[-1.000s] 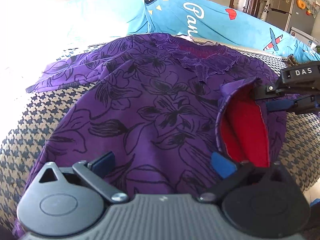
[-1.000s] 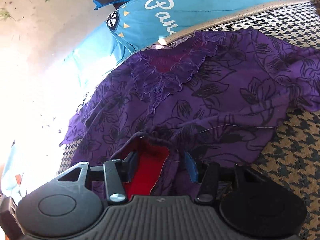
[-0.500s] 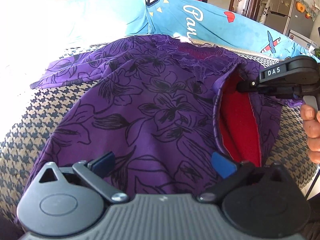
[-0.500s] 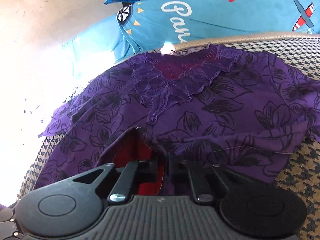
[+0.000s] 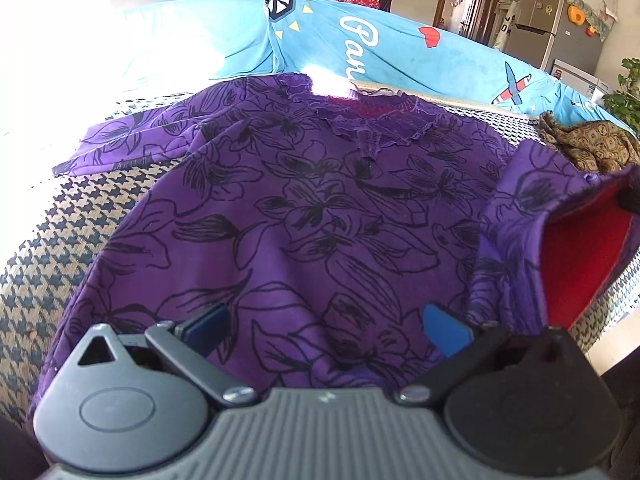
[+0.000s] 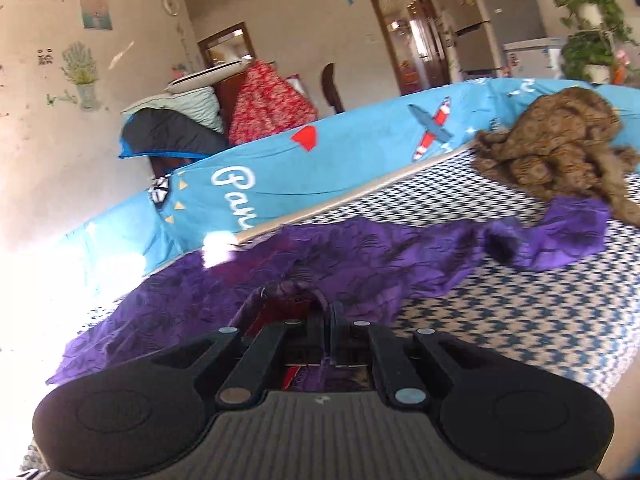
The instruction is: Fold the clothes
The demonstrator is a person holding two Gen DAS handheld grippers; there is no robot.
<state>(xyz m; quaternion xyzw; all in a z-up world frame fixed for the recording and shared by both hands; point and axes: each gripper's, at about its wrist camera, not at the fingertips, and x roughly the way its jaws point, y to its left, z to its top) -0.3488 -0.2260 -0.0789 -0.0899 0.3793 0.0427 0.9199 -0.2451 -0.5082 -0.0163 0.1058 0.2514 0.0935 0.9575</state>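
One side of purple top point(image 5: 304, 216) lifted by clamped right gripper point(image 6: 326, 320) (red lining showing); left gripper point(image 5: 324, 324) wide, empty; body spread flat.

Black gripper point(image 5: 326, 326), blue fingertips point(image 5: 446, 330)

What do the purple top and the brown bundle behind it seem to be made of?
The purple top looks like soft matte knit with a fuzzy red lining, probably fleece, showing where its edge lifts. The brown bundle seems thin, slightly shiny woven cloth, crumpling in fine folds.
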